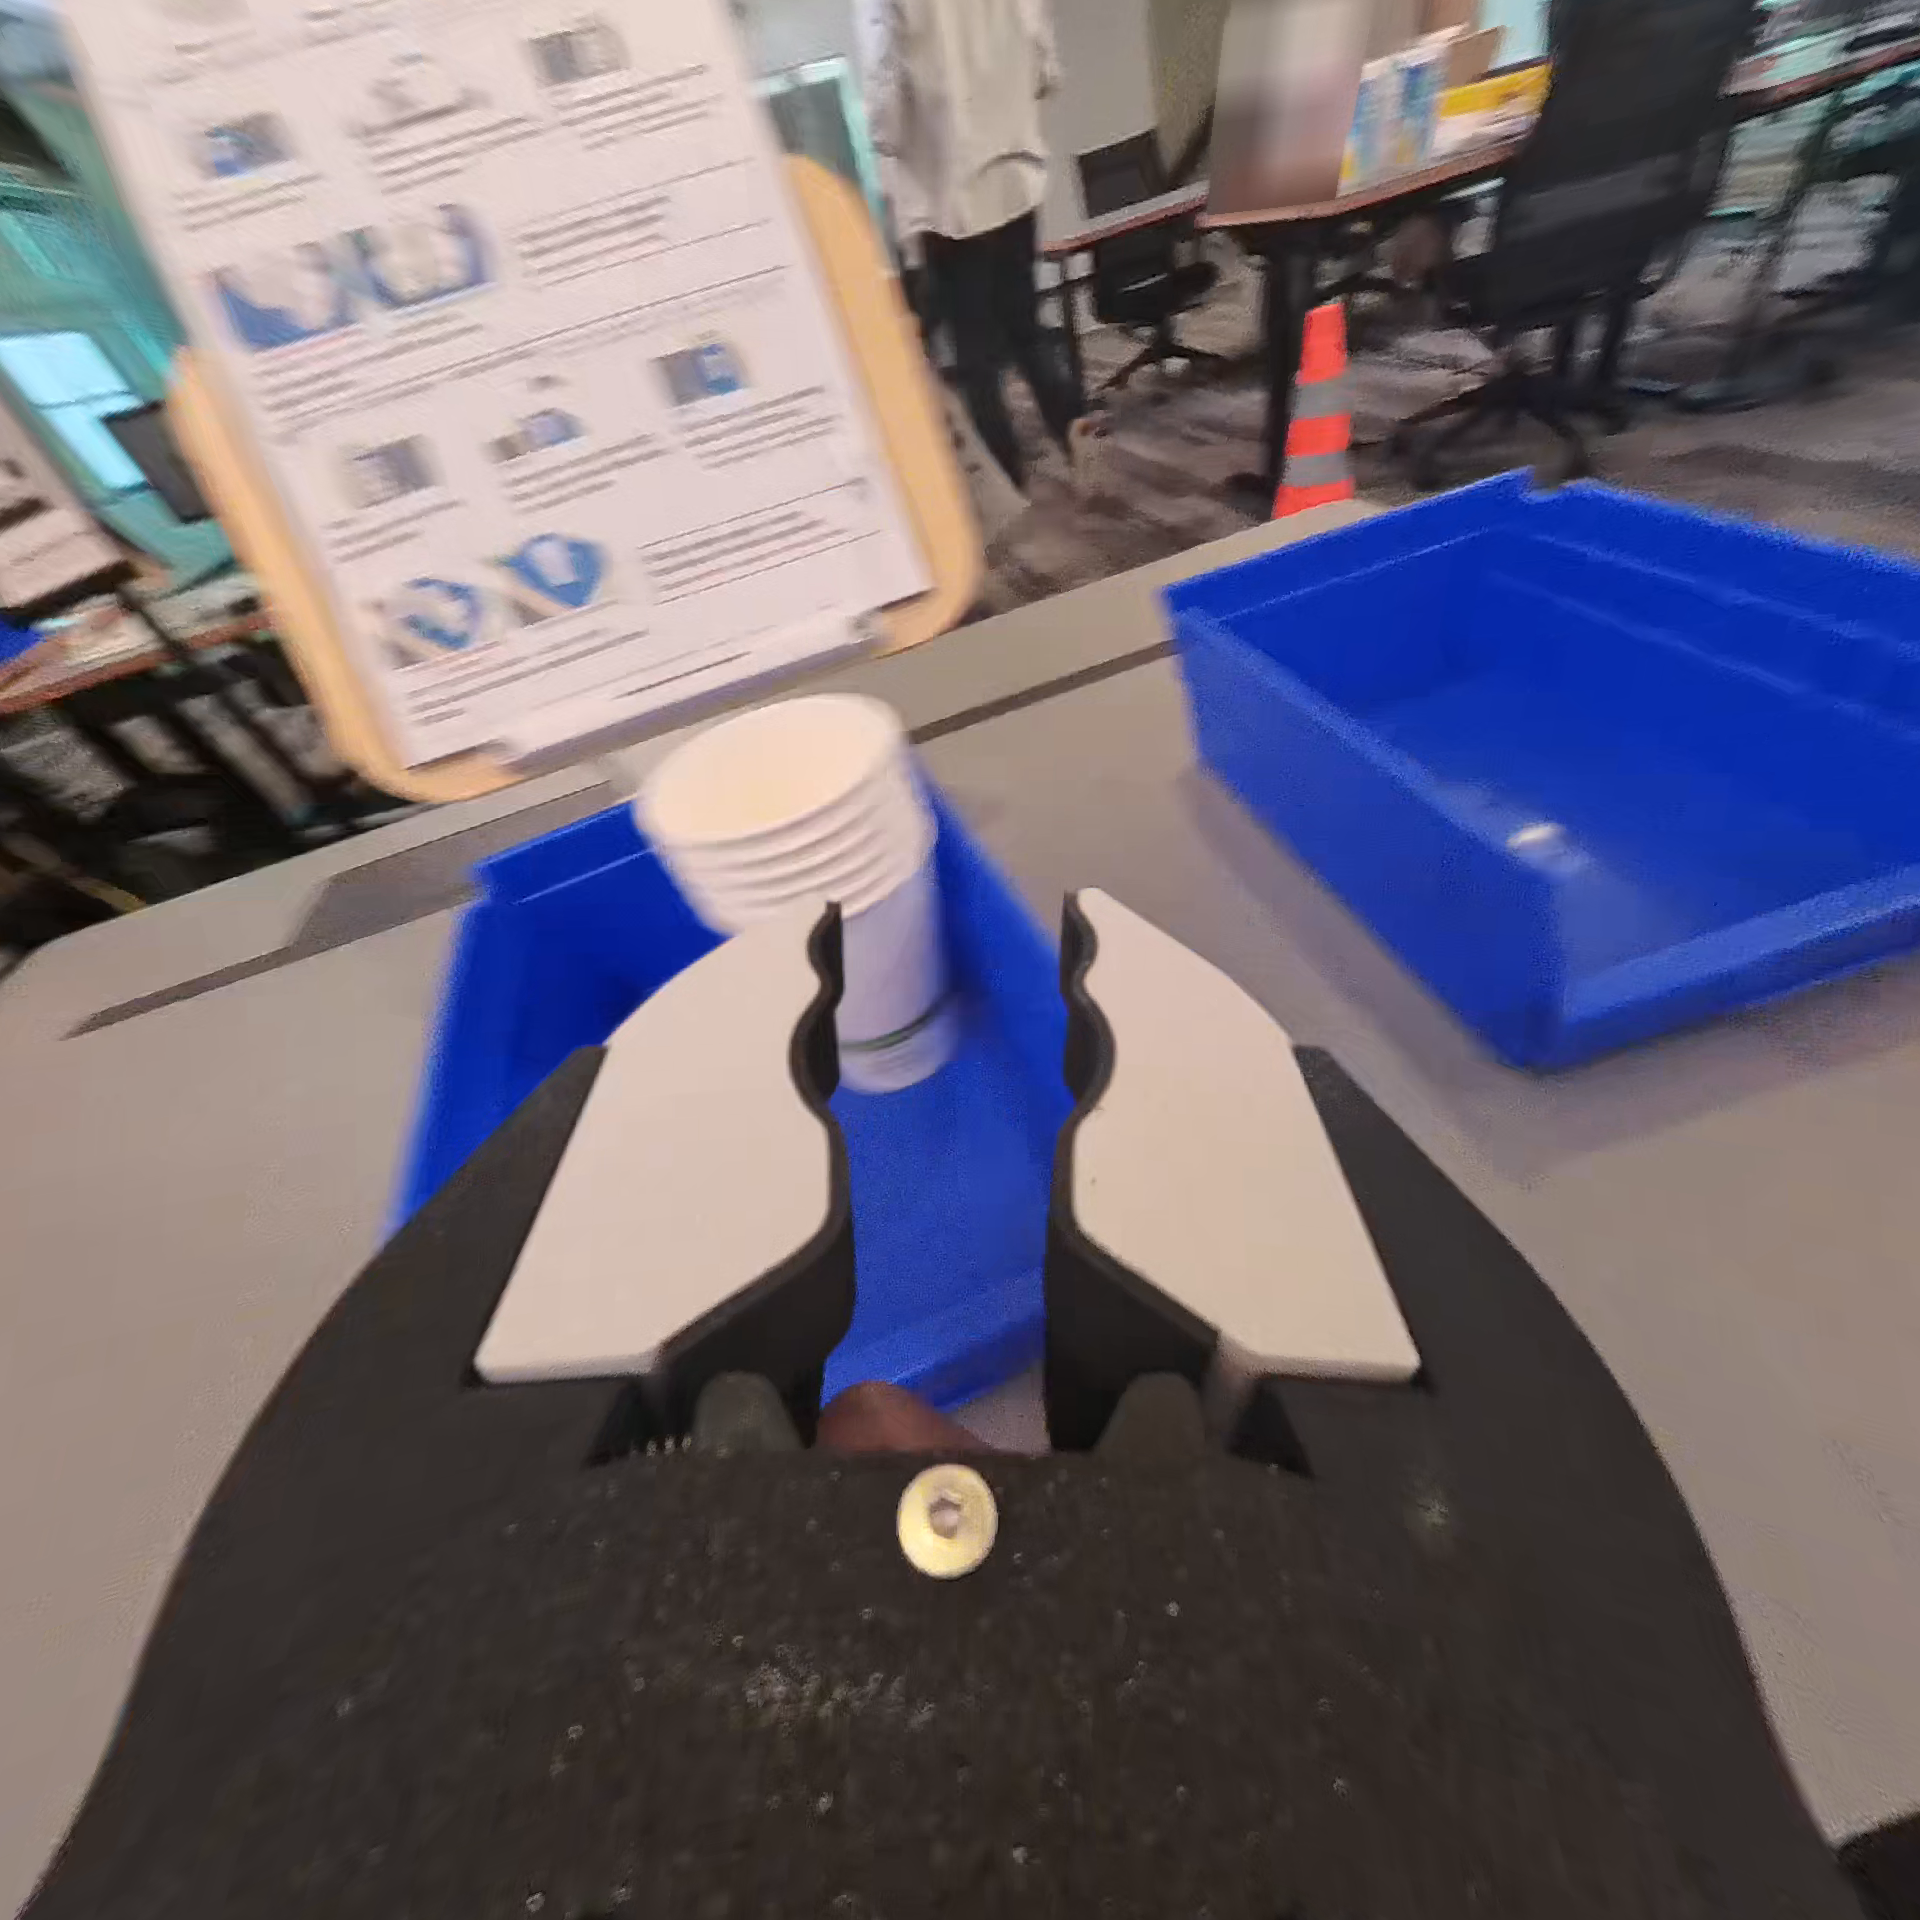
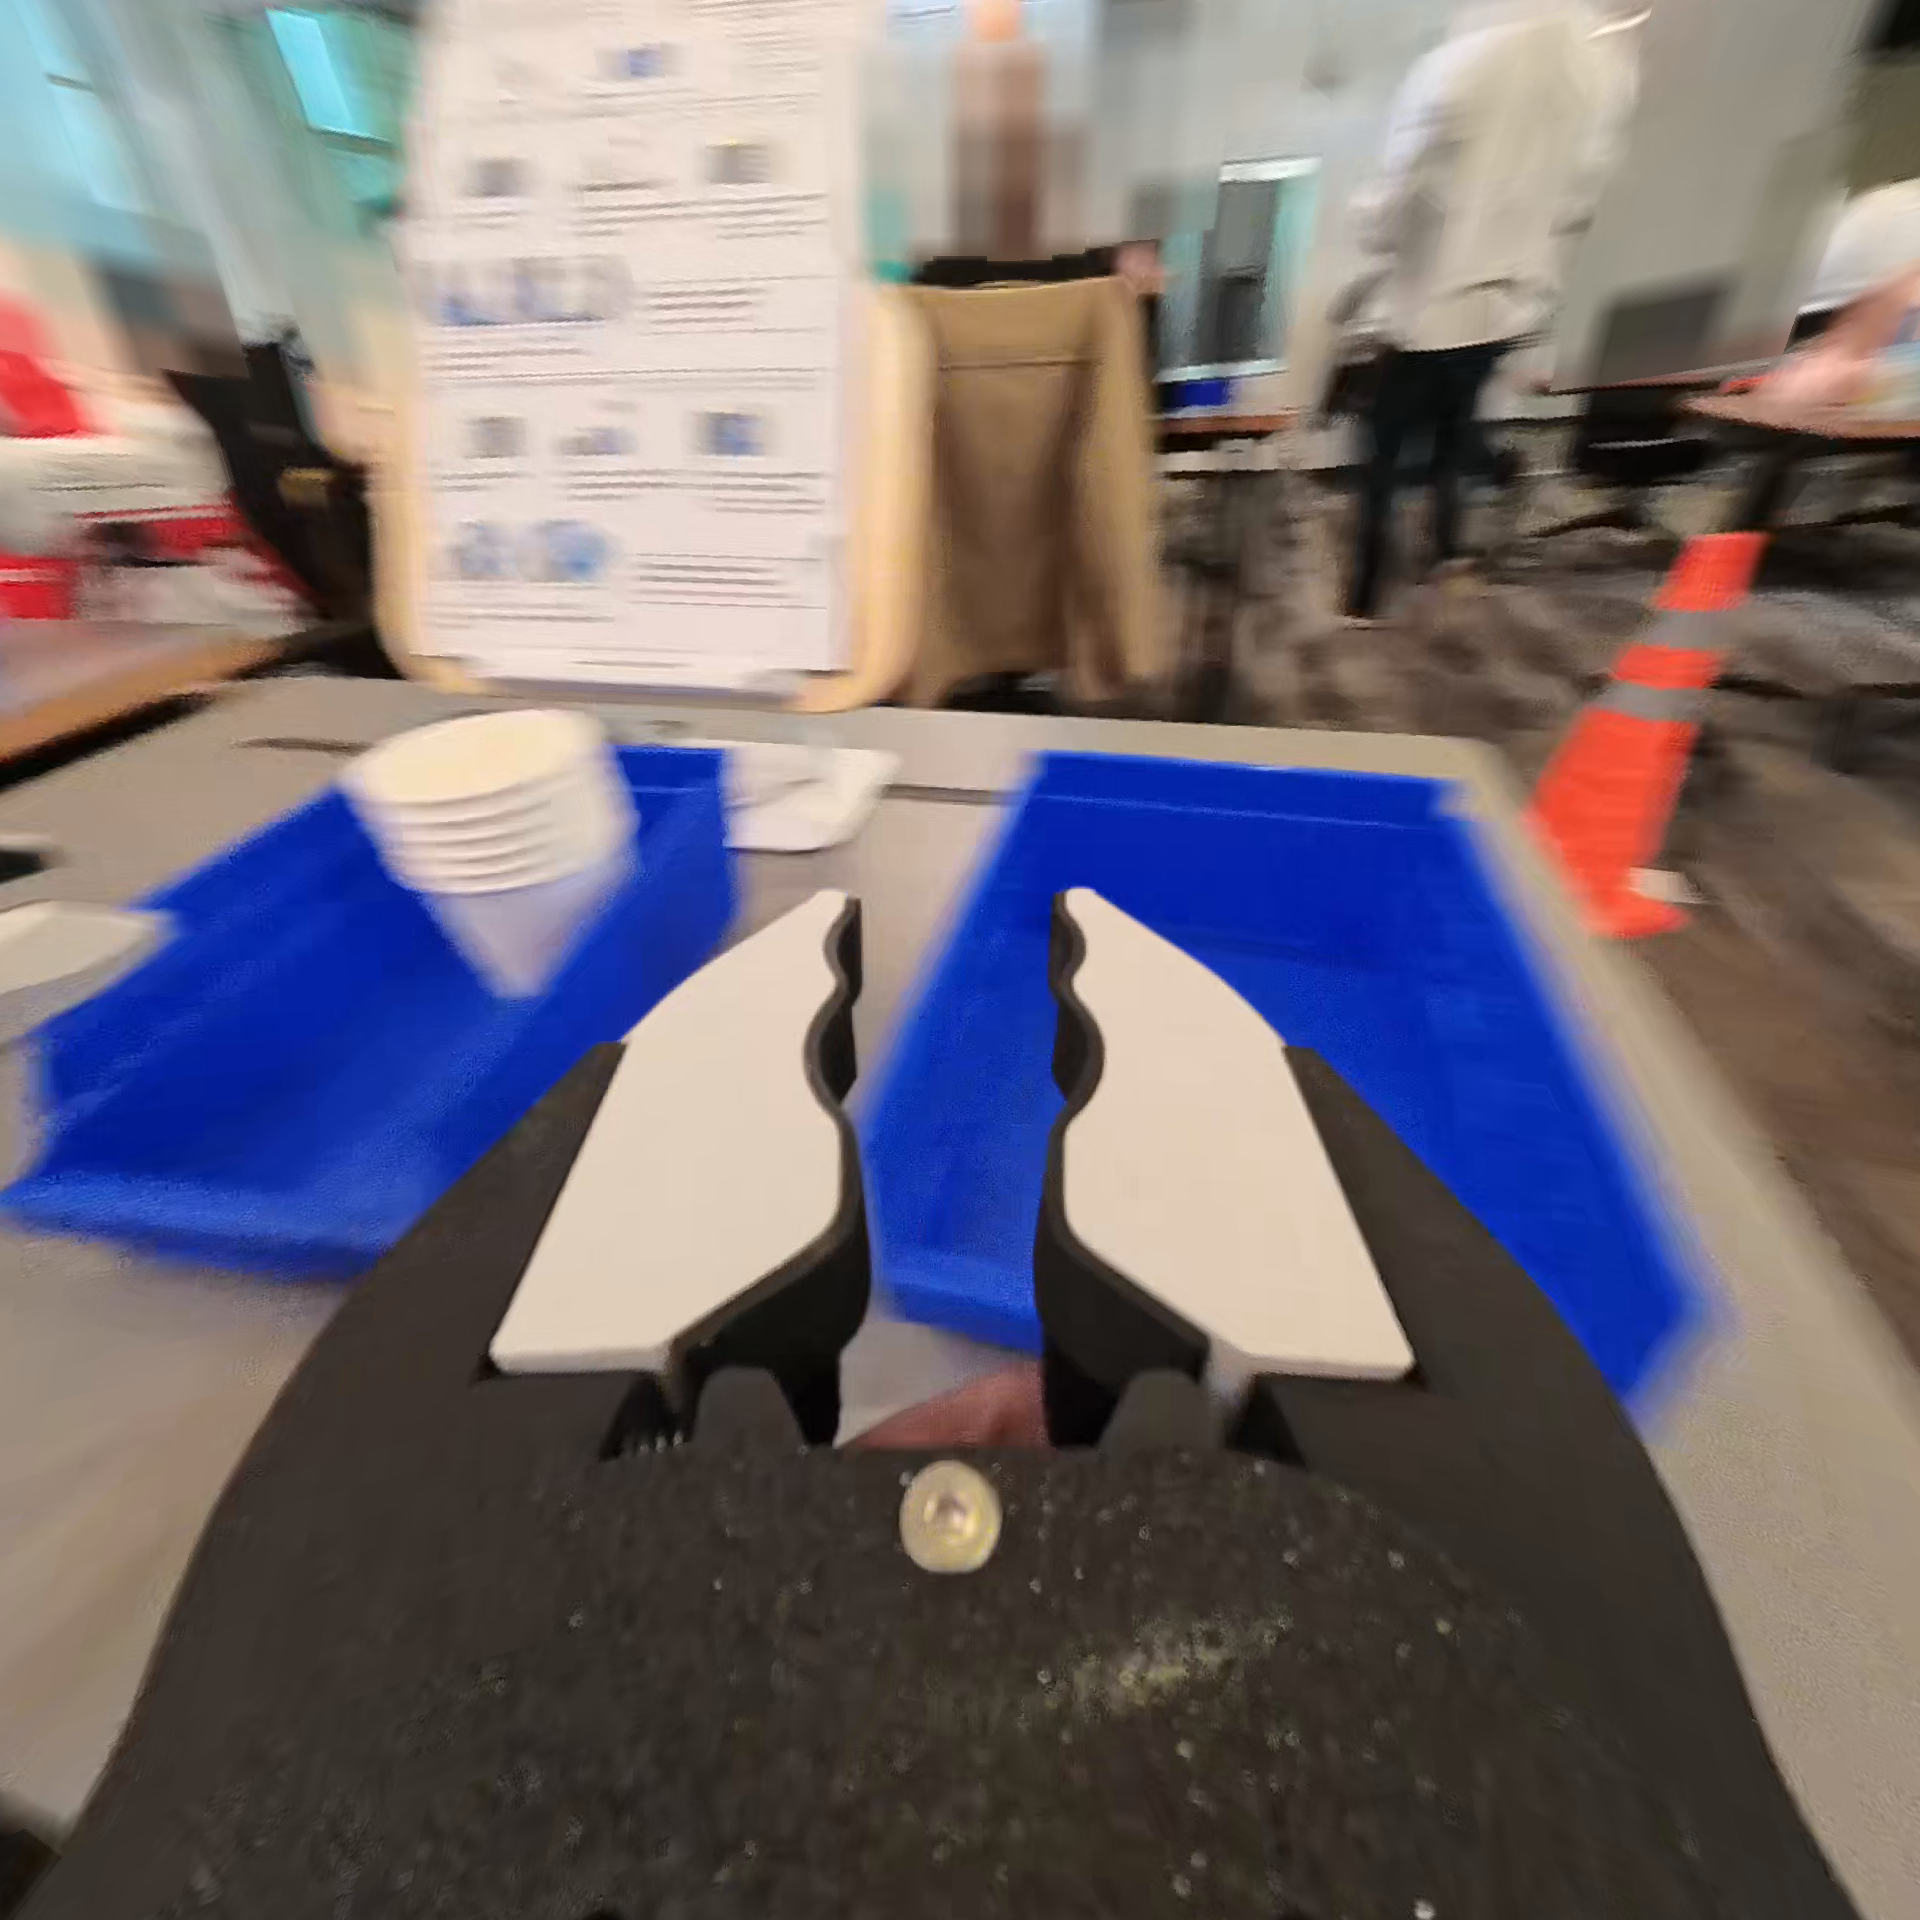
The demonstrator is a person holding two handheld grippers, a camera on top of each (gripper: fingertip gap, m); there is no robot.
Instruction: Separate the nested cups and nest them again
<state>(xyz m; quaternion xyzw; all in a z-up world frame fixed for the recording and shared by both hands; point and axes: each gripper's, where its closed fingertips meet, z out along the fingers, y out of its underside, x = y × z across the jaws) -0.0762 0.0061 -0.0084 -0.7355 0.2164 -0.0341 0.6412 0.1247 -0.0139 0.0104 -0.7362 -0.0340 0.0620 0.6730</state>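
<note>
A stack of several nested white paper cups point(image 1: 821, 831) stands tilted in a small blue bin point(image 1: 935, 1164) on the grey table. It also shows in the right wrist view point(image 2: 499, 821), in the left blue bin point(image 2: 312, 1060). My left gripper point(image 1: 948, 914) is open and empty, just in front of the stack, with its left fingertip close to the cups. My right gripper point(image 2: 956, 904) is open and empty, over the gap between the two bins, well right of the stack.
A larger empty blue bin point(image 1: 1558, 790) sits to the right, also in the right wrist view point(image 2: 1299, 997). An instruction sheet on a wooden stand point(image 1: 499, 343) rises behind the bins. An orange cone point(image 2: 1652, 748) stands on the floor beyond the table's right edge. A person stands farther back.
</note>
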